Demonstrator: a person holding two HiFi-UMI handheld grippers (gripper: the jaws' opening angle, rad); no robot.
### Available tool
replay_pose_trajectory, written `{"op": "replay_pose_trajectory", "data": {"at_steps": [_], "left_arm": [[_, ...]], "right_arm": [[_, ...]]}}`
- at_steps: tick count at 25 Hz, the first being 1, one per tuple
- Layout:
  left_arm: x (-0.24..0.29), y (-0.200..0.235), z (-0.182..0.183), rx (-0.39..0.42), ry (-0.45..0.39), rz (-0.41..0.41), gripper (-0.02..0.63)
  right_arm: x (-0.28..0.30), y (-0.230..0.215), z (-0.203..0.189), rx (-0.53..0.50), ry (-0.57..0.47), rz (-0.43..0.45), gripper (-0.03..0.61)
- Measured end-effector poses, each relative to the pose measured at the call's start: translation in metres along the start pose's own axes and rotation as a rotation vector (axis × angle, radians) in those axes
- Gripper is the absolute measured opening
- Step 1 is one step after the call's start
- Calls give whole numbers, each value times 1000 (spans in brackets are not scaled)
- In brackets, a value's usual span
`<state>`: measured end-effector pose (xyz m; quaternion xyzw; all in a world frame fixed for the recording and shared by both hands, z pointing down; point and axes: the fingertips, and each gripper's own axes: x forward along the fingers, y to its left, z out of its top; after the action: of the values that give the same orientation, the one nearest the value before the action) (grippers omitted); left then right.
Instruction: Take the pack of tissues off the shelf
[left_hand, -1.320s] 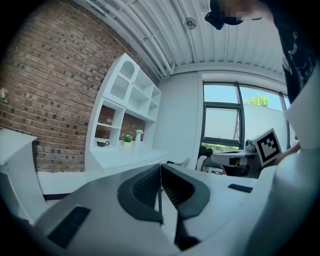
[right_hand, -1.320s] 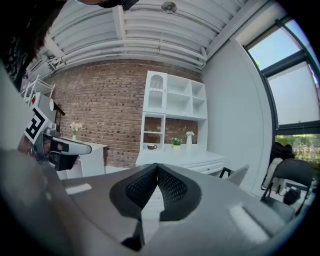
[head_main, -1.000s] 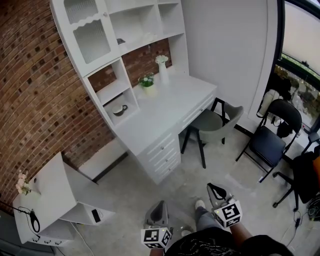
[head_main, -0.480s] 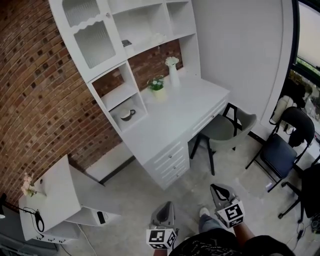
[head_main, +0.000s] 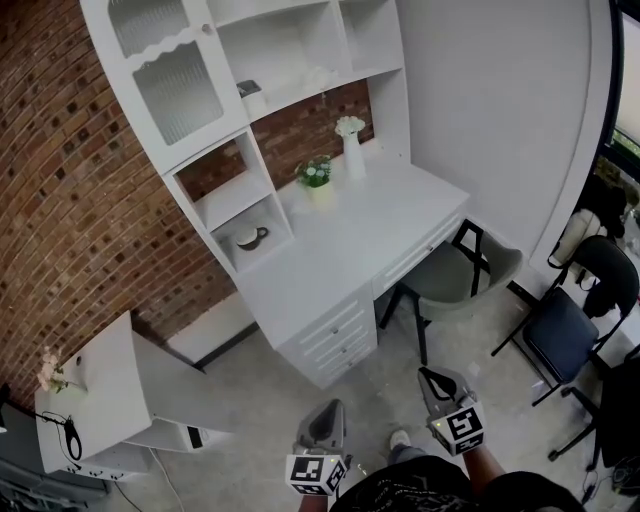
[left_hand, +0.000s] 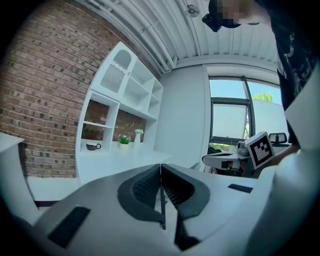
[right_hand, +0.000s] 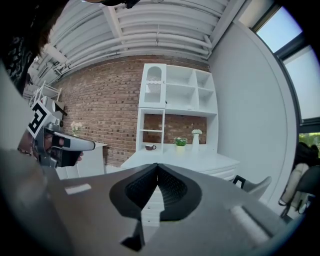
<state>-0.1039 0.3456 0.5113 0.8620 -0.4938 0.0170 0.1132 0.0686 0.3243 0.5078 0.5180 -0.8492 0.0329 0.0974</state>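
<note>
Closest in, the left gripper (head_main: 333, 408) and the right gripper (head_main: 432, 376) hang low in front of the person's body. Each has its jaws pressed together on nothing, and both are well apart from any furniture. Beyond them a shoe (head_main: 398, 439) shows on the bare floor, then the white desk (head_main: 340, 250) with a grey chair (head_main: 455, 275) tucked against it.

Farthest off, on an upper shelf (head_main: 300, 95) of the unit above the desk, lies a pale lump that is probably the pack of tissues (head_main: 319, 76); it is too small to be sure.

Compared with a second ago, the desk and shelves sit larger and more central while the window side slips out of view. The person seems to be walking up, so the reach has not begun.
</note>
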Motion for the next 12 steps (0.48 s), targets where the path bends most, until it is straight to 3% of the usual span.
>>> {"op": "replay_pose_trajectory", "data": {"at_steps": [12], "left_arm": [[79,-16,10,-11,-18,40,11]], "right_arm": [[32,-74,-2,46,-10,54,3]]}}
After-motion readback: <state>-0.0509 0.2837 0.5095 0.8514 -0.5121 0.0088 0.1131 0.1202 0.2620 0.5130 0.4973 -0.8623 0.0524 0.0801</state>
